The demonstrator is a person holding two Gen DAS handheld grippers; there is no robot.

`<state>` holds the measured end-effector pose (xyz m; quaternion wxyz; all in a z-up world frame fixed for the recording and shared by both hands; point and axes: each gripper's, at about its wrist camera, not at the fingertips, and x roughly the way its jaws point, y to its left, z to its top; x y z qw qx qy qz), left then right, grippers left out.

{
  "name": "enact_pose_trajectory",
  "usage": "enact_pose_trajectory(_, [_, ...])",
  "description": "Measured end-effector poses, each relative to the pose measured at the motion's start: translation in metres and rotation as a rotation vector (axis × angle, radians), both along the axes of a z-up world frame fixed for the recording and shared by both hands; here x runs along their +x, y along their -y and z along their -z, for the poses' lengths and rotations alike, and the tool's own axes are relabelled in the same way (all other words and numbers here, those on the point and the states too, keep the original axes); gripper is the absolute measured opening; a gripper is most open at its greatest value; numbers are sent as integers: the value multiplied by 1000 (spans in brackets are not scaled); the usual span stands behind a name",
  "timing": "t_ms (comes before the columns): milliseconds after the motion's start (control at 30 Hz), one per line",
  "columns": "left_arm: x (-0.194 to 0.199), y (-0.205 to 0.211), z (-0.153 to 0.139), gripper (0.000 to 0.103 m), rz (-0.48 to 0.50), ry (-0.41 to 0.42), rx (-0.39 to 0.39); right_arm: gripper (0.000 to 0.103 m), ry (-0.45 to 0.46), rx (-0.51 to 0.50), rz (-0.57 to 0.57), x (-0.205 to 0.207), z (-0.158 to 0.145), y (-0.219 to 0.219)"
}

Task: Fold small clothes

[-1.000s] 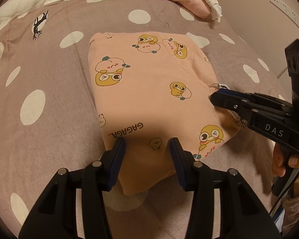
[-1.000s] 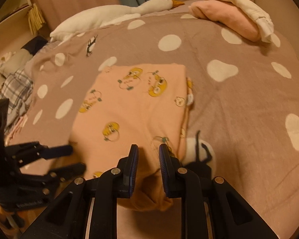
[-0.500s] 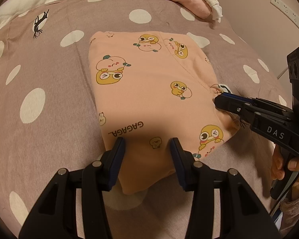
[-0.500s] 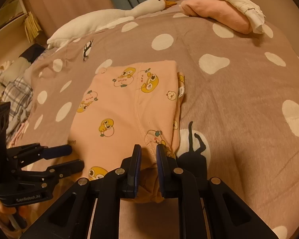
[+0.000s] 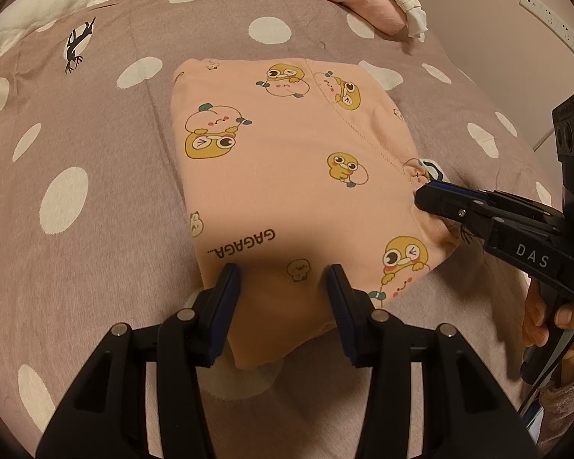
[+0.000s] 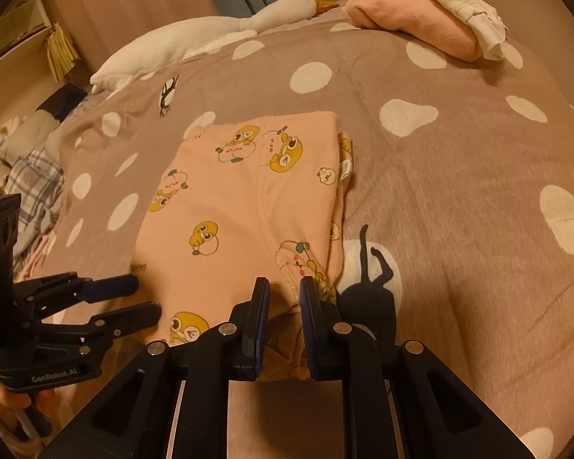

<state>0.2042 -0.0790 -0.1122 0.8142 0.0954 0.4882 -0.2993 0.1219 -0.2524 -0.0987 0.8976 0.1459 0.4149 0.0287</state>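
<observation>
Seen from 2 cameras mounted on hand-held tools, over a bed under a brown bedspread (image 5: 95, 176) with white dots. Lying flat in the middle: a small peach garment (image 5: 287, 176) printed with yellow ducks, already folded into a rough rectangle, a seam running down it. Left gripper (image 5: 283, 290) poised over the near edge of the garment, fingers spread wide apart with cloth lying between them, gripping nothing. Right gripper (image 6: 283, 298) at the near right corner, fingers drawn close together around a raised bunch of the hem, apparently pinching the cloth. Also visible from the left camera, coming in from the right side onto that same corner. At the far end of the bed: a white toy goose (image 6: 210, 34) and a pile of pink and white clothes (image 6: 424, 19), well apart from the work.

Step in hand, as a judgement: securing the near edge for 1 more fold. Next move likely calls for closing the left fingers on the near edge, then lifting both corners together and carrying them toward the far edge, level, without dragging the lower layers.
</observation>
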Motion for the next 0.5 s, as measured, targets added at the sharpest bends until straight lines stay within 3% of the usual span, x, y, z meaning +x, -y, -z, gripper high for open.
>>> enact_pose_trajectory(500, [0, -1, 1, 47, 2, -3, 4, 18, -37, 13, 35, -4, 8, 8])
